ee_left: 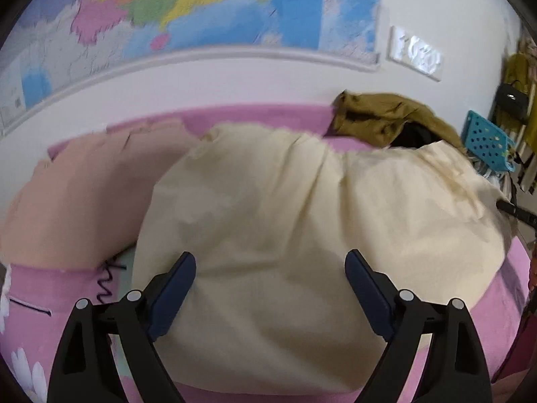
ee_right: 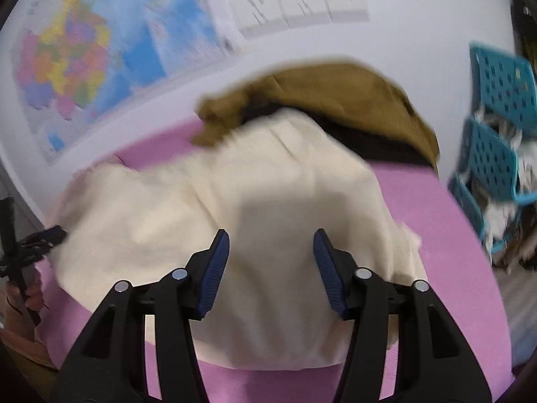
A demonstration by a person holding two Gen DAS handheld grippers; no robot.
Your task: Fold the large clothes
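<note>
A large cream garment (ee_left: pixel 285 201) lies spread in soft folds on the pink bed sheet (ee_left: pixel 496 305). My left gripper (ee_left: pixel 270 263) hovers over its near part, jaws wide open and empty. In the right wrist view the same cream garment (ee_right: pixel 218 201) fills the middle. My right gripper (ee_right: pixel 272 243) hangs just above it, with blue pads (ee_right: pixel 218 262) apart and no cloth pinched between them. The left gripper (ee_right: pixel 33 240) shows at that view's left edge, held by a hand (ee_right: pixel 20 299). The view is motion-blurred.
A peach garment (ee_left: pixel 84 194) lies to the left of the cream one. An olive-brown garment (ee_right: pixel 335 90) over something black (ee_right: pixel 376 141) is heaped at the back by the wall. Blue perforated baskets (ee_right: pixel 493 127) stand off the bed's right side. A map (ee_left: pixel 201 10) hangs on the wall.
</note>
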